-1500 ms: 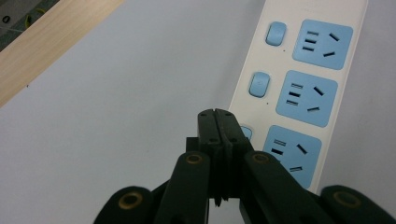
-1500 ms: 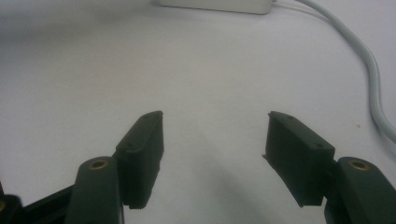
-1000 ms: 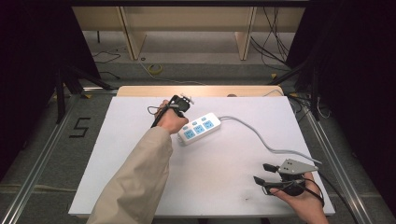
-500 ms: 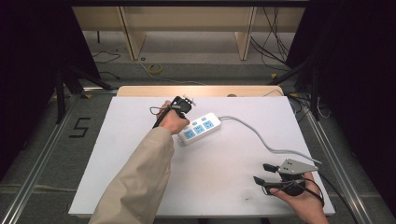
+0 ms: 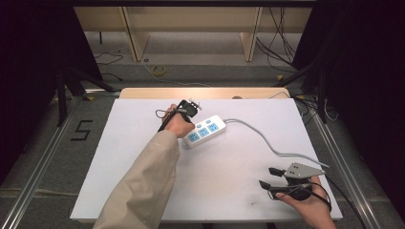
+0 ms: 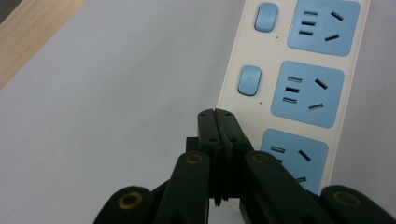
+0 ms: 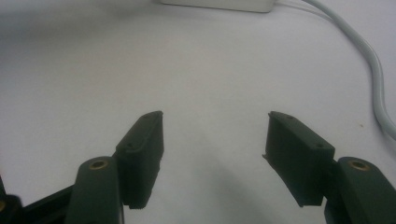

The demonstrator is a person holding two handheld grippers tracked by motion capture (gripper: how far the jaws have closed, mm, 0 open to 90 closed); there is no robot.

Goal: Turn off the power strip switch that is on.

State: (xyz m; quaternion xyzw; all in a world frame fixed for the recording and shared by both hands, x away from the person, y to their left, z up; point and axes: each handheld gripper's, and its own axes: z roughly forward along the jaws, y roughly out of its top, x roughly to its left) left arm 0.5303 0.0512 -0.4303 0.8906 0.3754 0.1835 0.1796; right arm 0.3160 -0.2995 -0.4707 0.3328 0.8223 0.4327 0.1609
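Little moved since earlier frame: left gripper [image 6: 218, 114] hovers same spot, jaws clenched empty, tips over power strip [image 6: 299, 88] edge just below middle switch [image 6: 250, 80] (closed tips suit poking button). Right gripper [image 5: 271, 177] parked well away, jaws spread, empty.

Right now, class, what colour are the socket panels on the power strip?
Light blue, on the white power strip; the left gripper view shows them best.

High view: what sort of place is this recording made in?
Probably a lab or workshop recording station, not a home: a white-topped table inside an aluminium rail frame, dark curtains at both sides, loose cables on the floor, and a floor mark reading "5".
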